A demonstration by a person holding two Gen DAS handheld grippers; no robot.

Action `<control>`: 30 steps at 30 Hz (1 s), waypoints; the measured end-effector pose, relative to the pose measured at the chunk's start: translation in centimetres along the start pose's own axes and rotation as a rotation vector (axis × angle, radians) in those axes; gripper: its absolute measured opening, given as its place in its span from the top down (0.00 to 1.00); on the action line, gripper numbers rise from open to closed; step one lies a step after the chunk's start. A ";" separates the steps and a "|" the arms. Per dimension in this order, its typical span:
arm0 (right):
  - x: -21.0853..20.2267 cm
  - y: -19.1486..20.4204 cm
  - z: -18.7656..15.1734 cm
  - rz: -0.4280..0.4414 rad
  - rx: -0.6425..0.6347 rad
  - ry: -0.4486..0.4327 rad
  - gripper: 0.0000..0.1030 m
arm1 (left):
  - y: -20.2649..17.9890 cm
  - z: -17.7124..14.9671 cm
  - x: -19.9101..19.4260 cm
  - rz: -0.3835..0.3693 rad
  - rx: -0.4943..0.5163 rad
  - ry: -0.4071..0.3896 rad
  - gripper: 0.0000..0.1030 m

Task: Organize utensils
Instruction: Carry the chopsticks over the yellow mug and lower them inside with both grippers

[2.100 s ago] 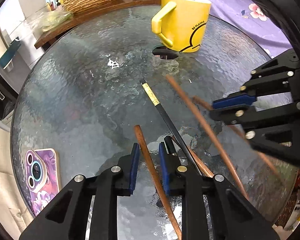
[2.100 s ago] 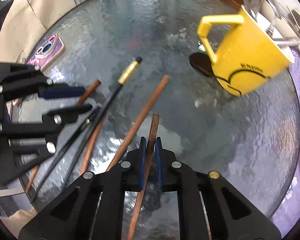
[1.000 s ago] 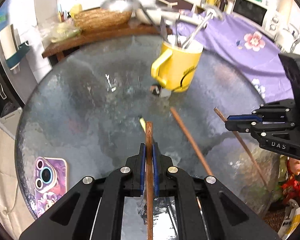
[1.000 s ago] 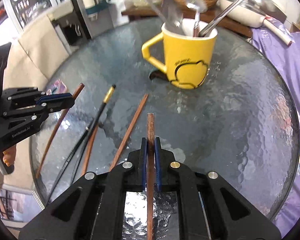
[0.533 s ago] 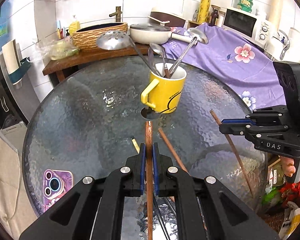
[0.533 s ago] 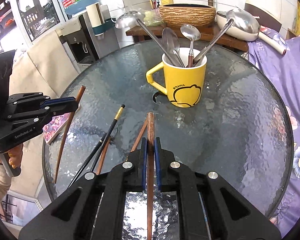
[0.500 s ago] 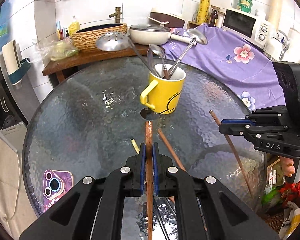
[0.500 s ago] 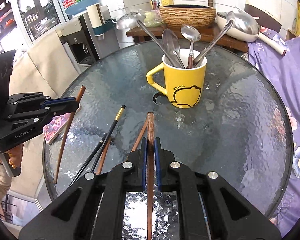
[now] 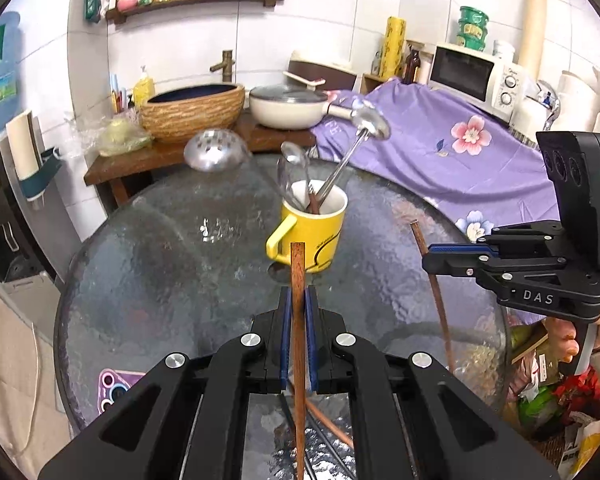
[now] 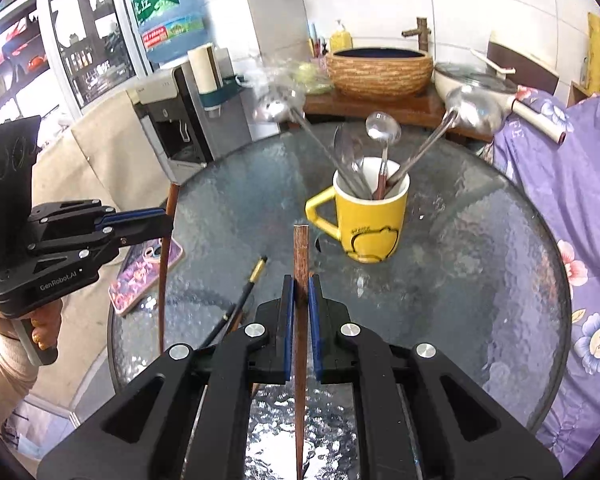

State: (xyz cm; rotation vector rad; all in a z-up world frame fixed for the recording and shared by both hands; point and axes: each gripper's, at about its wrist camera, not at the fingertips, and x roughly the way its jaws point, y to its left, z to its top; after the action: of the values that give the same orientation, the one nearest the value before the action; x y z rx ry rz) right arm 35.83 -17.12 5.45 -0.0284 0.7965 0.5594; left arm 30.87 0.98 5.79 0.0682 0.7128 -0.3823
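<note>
you've got your left gripper [image 9: 296, 304] clamped on one brown chopstick [image 9: 298, 276] and your right gripper [image 10: 299, 296] clamped on another chopstick [image 10: 301, 256], both above the glass table [image 10: 480, 264], yellow mug [image 10: 370, 220] ahead.

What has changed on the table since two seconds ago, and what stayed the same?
The left gripper and right gripper each closed on a wooden chopstick and lifted it off the glass table. The yellow mug, phone and black chopsticks stayed put.
</note>
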 end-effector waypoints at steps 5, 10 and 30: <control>-1.2 0.0 0.6 0.000 -0.005 -0.043 0.92 | -0.5 0.9 -0.7 -0.006 0.004 -0.031 0.94; -2.0 0.1 1.1 -0.005 -0.012 -0.079 0.92 | -1.1 1.5 -1.1 -0.016 0.016 -0.051 0.94; -4.6 0.3 5.1 -0.046 -0.031 -0.185 0.92 | -3.0 6.0 -1.7 -0.041 0.014 -0.148 0.94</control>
State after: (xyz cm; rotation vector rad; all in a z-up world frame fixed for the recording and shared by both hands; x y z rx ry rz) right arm 36.52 -17.83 12.28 -0.0232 0.6057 0.5229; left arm 32.35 -2.36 11.66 0.0380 0.5656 -0.4268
